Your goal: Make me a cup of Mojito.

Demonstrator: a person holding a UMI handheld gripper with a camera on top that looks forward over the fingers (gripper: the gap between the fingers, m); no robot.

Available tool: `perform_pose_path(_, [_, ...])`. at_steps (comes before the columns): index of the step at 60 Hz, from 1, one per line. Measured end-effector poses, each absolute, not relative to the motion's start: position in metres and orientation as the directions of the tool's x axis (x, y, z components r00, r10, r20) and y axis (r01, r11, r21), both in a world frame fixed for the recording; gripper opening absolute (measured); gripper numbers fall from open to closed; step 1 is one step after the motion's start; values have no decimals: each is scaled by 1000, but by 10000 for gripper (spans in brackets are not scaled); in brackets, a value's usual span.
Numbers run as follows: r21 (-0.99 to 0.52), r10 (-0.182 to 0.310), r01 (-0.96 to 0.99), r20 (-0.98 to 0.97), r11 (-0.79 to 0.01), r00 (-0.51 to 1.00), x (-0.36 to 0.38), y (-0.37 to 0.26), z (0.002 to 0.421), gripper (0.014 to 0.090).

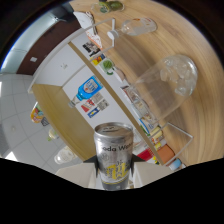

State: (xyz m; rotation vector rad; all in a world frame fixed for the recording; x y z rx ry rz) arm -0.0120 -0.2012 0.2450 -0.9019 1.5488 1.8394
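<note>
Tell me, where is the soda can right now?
In the gripper view, the soda can is clamped in the gripper, held up above the wooden table.

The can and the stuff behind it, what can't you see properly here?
- Soda can, gripper view: its label is cut short, its bottom hidden by the gripper fingers pressing both sides.
- Glass on the wooden table: contents blurred, maybe ice.
- Pictures on the white strip: too small to read.
- Green things: cut off by the edge.
</note>
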Motion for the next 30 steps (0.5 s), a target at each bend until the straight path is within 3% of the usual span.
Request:
perform_pose_path(17, [538,-25,-827,-840,-166,-542,-13,-203,245,502])
perform_pose_path(24, [278,-9,-944,-960,-179,-281,-15,-204,258,506])
perform_pose_path(30, [-125,28,-975,-992,-182,122,-20,-202,276,506])
